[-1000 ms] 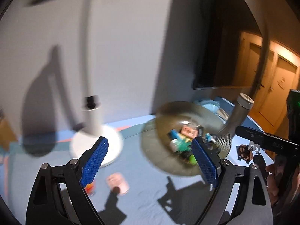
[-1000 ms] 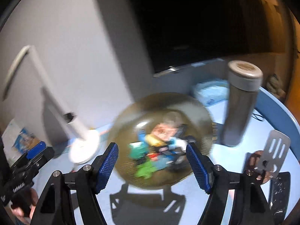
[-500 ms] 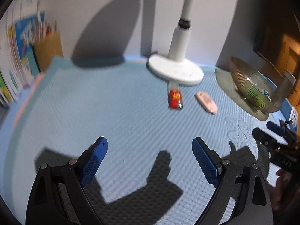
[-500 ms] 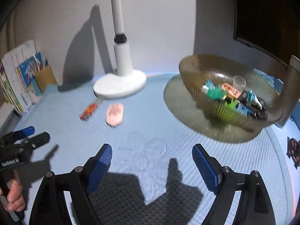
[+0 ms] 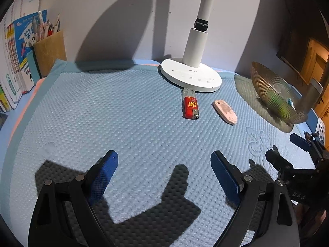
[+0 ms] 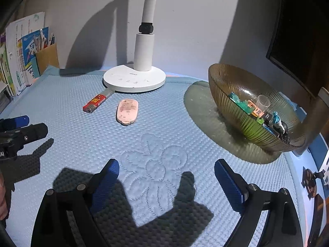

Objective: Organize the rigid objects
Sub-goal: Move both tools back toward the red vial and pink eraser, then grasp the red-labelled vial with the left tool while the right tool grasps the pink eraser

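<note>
- As seen from the left wrist, the left gripper hovers over the blue textured mat, jaws wide apart and holding nothing.
- Red lighter lies flat on the mat, its clear end touching the white lamp base; pink oval case lies just beside it to the right, apart from it.
- Ribbed amber bowl stands at far right; its contents are largely hidden from this angle.
- Right gripper shows at the right edge, jaws apparently apart.
- Pen holder and books stand at the left wall.
- From the right wrist, the right gripper hangs above the mat's stitched flower, jaws spread, empty.
- Lighter and pink case lie ahead near the lamp base.
- Bowl holds several small toys and a clear cup.
- Left gripper enters at left; its jaw state is unclear here.
</note>
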{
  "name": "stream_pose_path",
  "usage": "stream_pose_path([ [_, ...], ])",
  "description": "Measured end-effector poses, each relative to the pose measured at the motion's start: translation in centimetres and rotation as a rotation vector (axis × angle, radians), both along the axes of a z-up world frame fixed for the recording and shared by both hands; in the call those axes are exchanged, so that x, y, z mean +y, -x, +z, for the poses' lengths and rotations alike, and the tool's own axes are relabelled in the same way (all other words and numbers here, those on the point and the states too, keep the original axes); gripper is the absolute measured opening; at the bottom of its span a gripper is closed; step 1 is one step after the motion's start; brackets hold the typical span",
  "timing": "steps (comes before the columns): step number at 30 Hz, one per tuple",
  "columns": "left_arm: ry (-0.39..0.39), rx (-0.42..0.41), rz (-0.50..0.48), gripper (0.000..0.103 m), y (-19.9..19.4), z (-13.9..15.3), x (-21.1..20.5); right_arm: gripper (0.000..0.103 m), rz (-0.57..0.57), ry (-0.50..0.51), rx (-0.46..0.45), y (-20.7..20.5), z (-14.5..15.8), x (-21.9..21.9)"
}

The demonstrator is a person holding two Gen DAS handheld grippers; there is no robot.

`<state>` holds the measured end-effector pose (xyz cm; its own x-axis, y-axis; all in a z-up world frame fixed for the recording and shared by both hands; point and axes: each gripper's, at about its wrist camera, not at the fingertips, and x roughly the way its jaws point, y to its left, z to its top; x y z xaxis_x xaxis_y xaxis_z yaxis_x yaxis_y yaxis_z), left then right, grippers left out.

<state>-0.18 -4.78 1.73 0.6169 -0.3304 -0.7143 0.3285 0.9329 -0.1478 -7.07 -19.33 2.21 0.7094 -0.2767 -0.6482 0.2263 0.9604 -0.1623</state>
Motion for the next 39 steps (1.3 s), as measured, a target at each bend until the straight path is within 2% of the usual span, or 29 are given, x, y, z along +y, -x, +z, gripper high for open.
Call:
stream_pose_path([
  [8,0.000,0.007,0.005,0.091,-0.1,-0.2,0.2,0.093,-0.010,-0.013,0.011,-0.2,-0.1,-0.2],
  [11,-0.018,0.003,0.019,0.091,-0.2,-0.2,0.0,0.093,-0.011,-0.016,0.027,-0.4,-0.3,-0.2],
  [14,-0.074,0.029,0.010,0.090,-0.1,0.1,-0.5,0.093,-0.022,-0.047,0.044,-0.1,0.1,-0.6],
  [17,-0.049,0.011,-0.030,0.089,0.5,2.2,-0.7,0.093,-0.009,-0.183,0.131,-0.1,1.0,-1.5],
  [20,-0.007,-0.013,-0.073,0.089,-0.6,5.1,-1.2,0.093,0.039,-0.292,0.169,-1.0,2.8,-2.0],
  [21,0.011,-0.013,-0.092,0.089,-1.4,5.8,-1.5,0.093,0.053,-0.299,0.171,-1.4,3.2,-2.1],
  [23,0.024,-0.010,-0.116,0.089,-3.4,6.2,-2.3,0.093,0.075,-0.248,0.156,-2.7,3.9,-1.7],
  [25,0.036,0.034,-0.147,0.086,-6.1,5.2,-3.4,0.093,0.104,-0.176,0.144,-4.1,3.8,-1.0],
  [26,0.044,0.064,-0.154,0.075,-7.2,4.6,-3.8,0.089,0.144,-0.172,0.137,-5.0,3.5,-0.6],
  [27,0.054,0.096,-0.165,0.070,-8.3,3.8,-4.3,0.084,0.184,-0.185,0.127,-5.6,3.3,-0.4],
  [28,0.062,0.116,-0.178,0.070,-9.1,3.1,-4.7,0.076,0.215,-0.201,0.121,-6.2,2.9,-0.3],
  [31,0.059,0.170,-0.201,0.065,-11.2,0.7,-6.6,0.075,0.234,-0.206,0.136,-8.5,1.4,0.1],
  [32,0.053,0.175,-0.211,0.061,-11.5,0.3,-7.1,0.074,0.233,-0.206,0.148,-9.5,0.8,0.1],
  [35,0.009,0.174,-0.218,0.060,-12.0,-0.7,-8.4,0.071,0.234,-0.221,0.161,-11.0,-0.2,0.0],
  [36,0.011,0.179,-0.220,0.056,-12.2,-1.0,-8.6,0.070,0.230,-0.214,0.166,-11.4,-0.5,0.0],
  [39,0.015,0.160,-0.224,0.055,-12.3,-1.0,-8.7,0.065,0.222,-0.173,0.169,-12.3,-1.1,0.3],
])
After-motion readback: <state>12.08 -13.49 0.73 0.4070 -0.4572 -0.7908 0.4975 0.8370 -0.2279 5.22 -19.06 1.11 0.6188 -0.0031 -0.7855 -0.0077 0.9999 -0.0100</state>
